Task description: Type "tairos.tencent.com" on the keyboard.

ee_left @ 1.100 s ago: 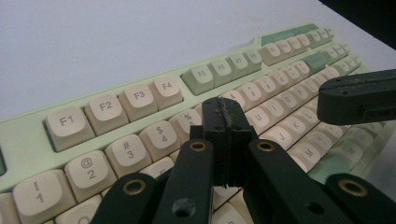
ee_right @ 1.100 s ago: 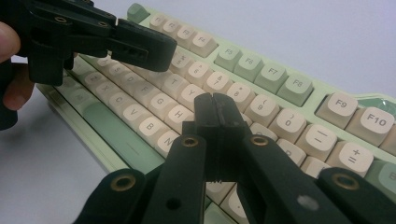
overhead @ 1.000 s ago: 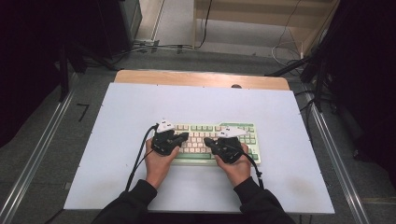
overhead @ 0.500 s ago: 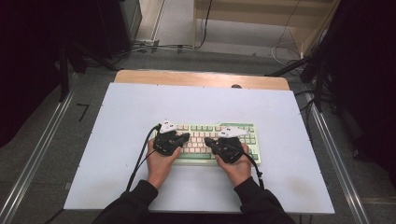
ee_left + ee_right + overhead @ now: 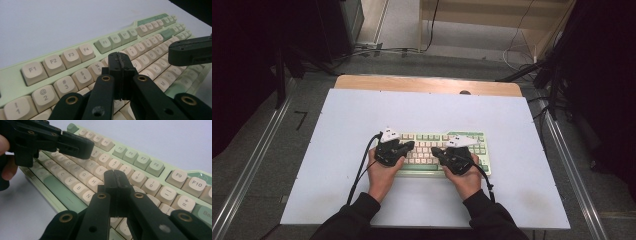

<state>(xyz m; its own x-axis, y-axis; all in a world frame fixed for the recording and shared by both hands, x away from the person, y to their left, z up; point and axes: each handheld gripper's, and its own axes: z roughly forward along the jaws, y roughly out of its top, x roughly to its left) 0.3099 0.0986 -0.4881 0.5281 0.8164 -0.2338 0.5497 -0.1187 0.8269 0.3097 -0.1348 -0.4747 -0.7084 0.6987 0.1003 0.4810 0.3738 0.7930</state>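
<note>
Matt cream-and-green plastic keyboard on a smooth white bench edged in wood, beneath scuffed black plastic jaws.
</note>
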